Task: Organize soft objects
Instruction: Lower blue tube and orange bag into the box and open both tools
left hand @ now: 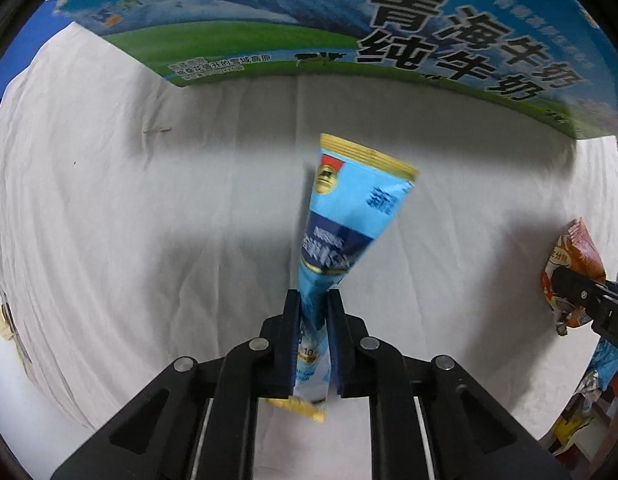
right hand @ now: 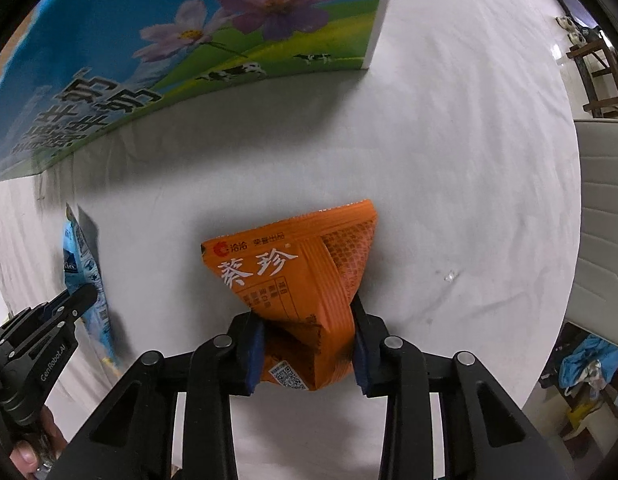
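My left gripper (left hand: 314, 300) is shut on a light blue sachet (left hand: 349, 216) with gold sealed ends, held above the white cloth; the sachet also shows in the right wrist view (right hand: 87, 280). My right gripper (right hand: 305, 312) is shut on an orange snack packet (right hand: 297, 280) with white Chinese lettering, also held over the cloth. That packet and the right gripper show at the right edge of the left wrist view (left hand: 569, 272). The left gripper shows at the lower left of the right wrist view (right hand: 75, 298).
A large blue and green milk carton box (left hand: 349, 32) stands on the white tablecloth (left hand: 149, 220) just ahead; it also shows in the right wrist view (right hand: 149, 60). The round table's edge curves at left and right. A chair (right hand: 601, 208) and floor clutter (right hand: 589, 364) lie beyond the right edge.
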